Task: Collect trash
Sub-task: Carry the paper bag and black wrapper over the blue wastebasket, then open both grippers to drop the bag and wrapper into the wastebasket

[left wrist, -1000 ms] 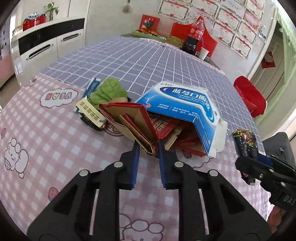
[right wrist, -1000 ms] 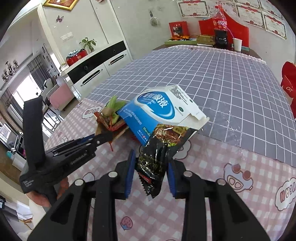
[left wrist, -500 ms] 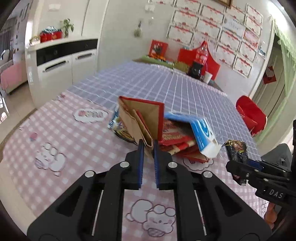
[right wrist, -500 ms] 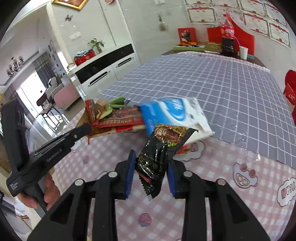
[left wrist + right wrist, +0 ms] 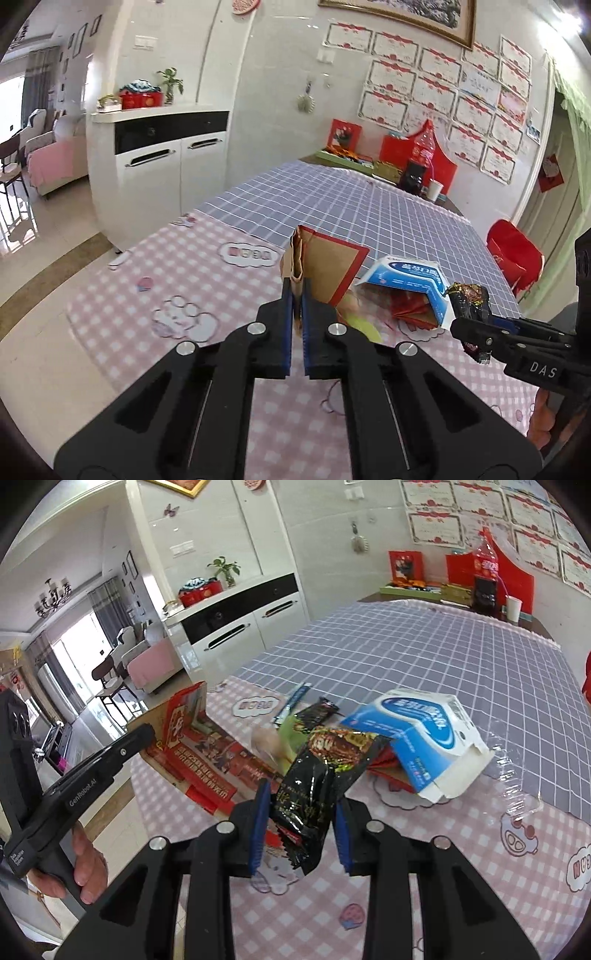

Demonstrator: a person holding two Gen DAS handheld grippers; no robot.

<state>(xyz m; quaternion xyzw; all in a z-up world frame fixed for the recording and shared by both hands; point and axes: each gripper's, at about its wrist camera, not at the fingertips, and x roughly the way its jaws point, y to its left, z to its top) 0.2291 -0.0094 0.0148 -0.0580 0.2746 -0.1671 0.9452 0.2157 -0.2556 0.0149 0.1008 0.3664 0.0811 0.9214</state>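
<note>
My left gripper (image 5: 297, 295) is shut on the folded edge of a brown paper bag with red trim (image 5: 325, 266), held upright above the pink tablecloth. In the right wrist view that bag (image 5: 192, 746) hangs at the left from the left gripper's tip (image 5: 146, 734). My right gripper (image 5: 301, 823) is shut on a black snack wrapper (image 5: 317, 786), which sticks up between the blue pads. An open blue and white carton (image 5: 417, 734) lies on the table with red packets under its mouth. A green scrap (image 5: 291, 727), a small black wrapper (image 5: 317, 710) and a blue strip (image 5: 293, 699) lie beside it.
The table (image 5: 207, 280) has a pink check cloth near me and a grey grid cloth (image 5: 332, 199) beyond. A white cabinet (image 5: 166, 166) stands left of it, a red chair (image 5: 513, 251) to the right. A cola bottle and a cup (image 5: 513, 607) stand at the far end.
The left gripper has pinched tighter on the paper bag and lifted it up and away from the carton. The right gripper rose a little with the black wrapper still in it.
</note>
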